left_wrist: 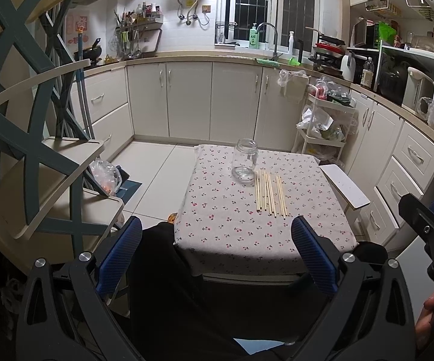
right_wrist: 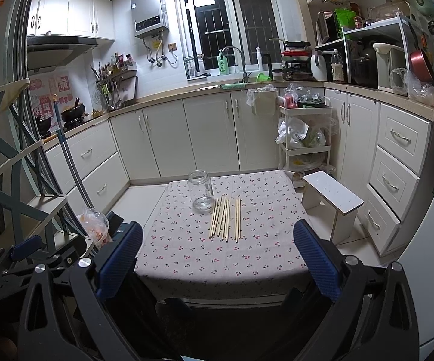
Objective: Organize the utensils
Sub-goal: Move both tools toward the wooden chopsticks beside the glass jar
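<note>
Nothing done yet. We see the table (right_wrist: 186, 258) first, then the empty jar (right_wrist: 200, 191) on it, chopsticks (right_wrist: 226, 219) loose just beside the jar. Left gripper (left_wrist: 217, 258) and right gripper (right_wrist: 217, 258) both spread wide, holding nothing, short of the jar.

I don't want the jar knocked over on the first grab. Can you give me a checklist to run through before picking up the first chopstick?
1. Jar upright, mouth open: ok.
2. Jar empty: ok, nothing seen inside.
3. Chopsticks lying flat on the tablecloth, beside the jar: ok.
4. Chopsticks spaced for a single pick: not ok, most lie bunched; the right-hand pair sits apart.
5. Left gripper open and empty: ok.
6. Right gripper open and empty: ok.
</note>
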The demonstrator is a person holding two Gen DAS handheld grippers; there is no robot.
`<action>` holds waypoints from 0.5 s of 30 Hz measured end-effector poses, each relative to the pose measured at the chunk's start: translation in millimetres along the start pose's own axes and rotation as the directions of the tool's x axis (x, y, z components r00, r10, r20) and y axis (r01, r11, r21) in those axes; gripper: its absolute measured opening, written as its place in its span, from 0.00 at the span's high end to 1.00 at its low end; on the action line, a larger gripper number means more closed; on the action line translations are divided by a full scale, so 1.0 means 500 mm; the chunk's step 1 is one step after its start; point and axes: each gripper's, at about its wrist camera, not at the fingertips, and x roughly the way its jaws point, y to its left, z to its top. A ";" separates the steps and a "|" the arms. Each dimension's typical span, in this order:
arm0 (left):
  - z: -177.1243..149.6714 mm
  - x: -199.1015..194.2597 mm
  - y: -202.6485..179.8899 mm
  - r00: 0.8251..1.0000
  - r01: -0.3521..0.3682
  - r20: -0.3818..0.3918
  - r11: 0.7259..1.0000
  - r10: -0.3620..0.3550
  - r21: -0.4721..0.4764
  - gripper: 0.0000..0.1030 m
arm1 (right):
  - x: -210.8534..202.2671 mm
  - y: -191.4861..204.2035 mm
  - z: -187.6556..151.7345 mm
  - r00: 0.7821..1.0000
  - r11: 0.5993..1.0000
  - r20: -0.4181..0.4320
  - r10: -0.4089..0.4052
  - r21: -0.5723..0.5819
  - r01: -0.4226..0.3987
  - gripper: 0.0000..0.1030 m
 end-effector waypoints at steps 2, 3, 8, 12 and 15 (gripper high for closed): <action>0.000 -0.001 -0.002 1.000 0.000 0.000 1.000 0.000 0.002 0.07 | 0.000 0.000 0.000 1.000 1.000 0.000 0.001 0.000 -0.001 0.06; 0.000 0.000 0.000 1.000 0.000 0.001 1.000 0.000 0.001 0.07 | 0.000 0.000 0.000 1.000 1.000 0.000 0.000 0.000 0.000 0.06; -0.001 0.001 -0.001 1.000 0.003 -0.005 1.000 -0.003 0.005 0.07 | 0.001 0.002 -0.001 1.000 1.000 -0.002 0.001 0.001 -0.001 0.06; -0.003 0.004 -0.003 1.000 0.007 -0.009 1.000 -0.007 0.009 0.07 | 0.001 0.002 -0.002 1.000 1.000 -0.002 0.001 0.001 -0.001 0.06; -0.004 0.006 -0.004 1.000 0.008 -0.012 1.000 -0.008 0.010 0.07 | 0.001 0.002 -0.002 1.000 1.000 -0.001 0.001 0.001 -0.001 0.06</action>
